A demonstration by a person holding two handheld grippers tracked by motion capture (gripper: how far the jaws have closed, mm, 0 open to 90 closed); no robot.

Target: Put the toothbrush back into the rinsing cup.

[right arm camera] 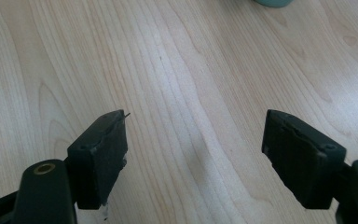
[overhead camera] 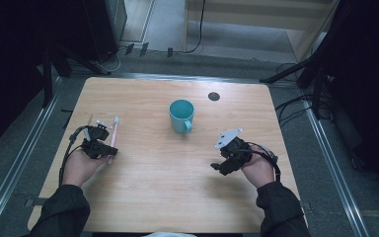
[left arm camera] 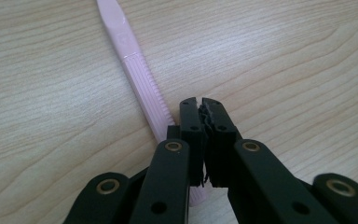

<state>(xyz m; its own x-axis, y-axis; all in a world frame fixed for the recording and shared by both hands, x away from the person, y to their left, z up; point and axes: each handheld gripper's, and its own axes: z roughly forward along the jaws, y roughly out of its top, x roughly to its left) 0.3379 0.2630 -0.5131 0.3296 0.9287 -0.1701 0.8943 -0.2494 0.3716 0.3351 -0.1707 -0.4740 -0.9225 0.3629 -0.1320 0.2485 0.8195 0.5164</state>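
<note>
A pink toothbrush point(overhead camera: 113, 136) lies flat on the wooden table point(overhead camera: 153, 182) at the left, head pointing away from me. My left gripper point(overhead camera: 105, 149) rests over its handle end, jaws shut together. In the left gripper view the ribbed toothbrush handle point(left arm camera: 142, 84) passes beside and under the left jaw, not between the pads of the left gripper point(left arm camera: 200, 105). A teal cup point(overhead camera: 181, 116) with a handle stands upright at the table's middle. My right gripper point(overhead camera: 218, 167) hovers at the right, and in its own view the right gripper point(right arm camera: 193, 140) is open over bare wood.
A small dark round hole point(overhead camera: 213, 96) sits in the tabletop behind the cup. Metal rails point(overhead camera: 24, 158) run along both sides of the table, and cables point(overhead camera: 291, 106) lie on the floor to the right. The cup's base point(right arm camera: 272, 2) shows at the top edge of the right gripper view.
</note>
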